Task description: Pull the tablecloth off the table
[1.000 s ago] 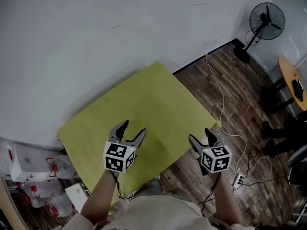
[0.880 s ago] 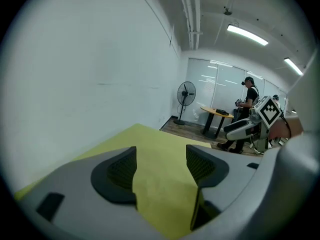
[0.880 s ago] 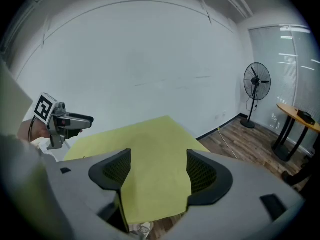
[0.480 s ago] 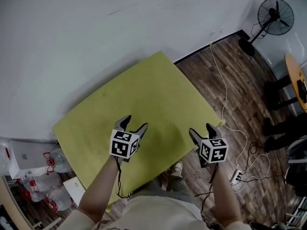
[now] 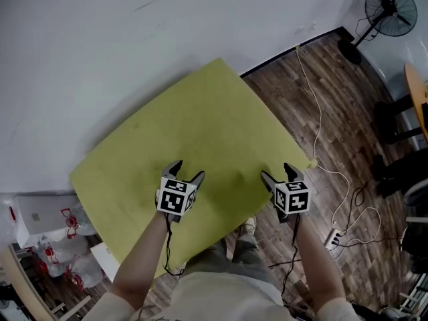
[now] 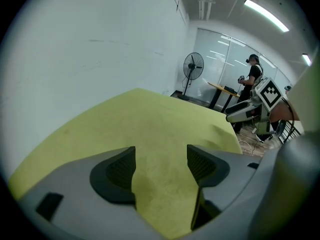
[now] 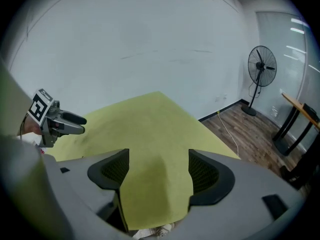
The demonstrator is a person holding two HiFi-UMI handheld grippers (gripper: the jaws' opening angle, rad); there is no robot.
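Hovering just above the near side of the flat, square yellow-green tablecloth (image 5: 200,129), the left gripper (image 5: 187,170) and the right gripper (image 5: 277,172) sit side by side and well apart. Each tilts downward with its jaws pointing across the cloth towards the plain white wall (image 5: 100,39). That spacing looks deliberate: two holds set wide along one edge would let the fabric come away evenly rather than bunching at a single point.

The left gripper's jaws stand spread, with only smooth cloth seen between them and nothing pinched. The right gripper's jaws have just been opening and also stand wide. The cloth's near hem shows low in the gap between them, and the pads press on no fabric.

The tablecloth lies spread over the whole tabletop, which it hides completely. Its far corner is close to the wall and its near edge drapes down on the person's side. Judging from this, the pull has not begun and the step in hand is the approach. The next move calls for bringing each pair of jaws down around the hem before closing.
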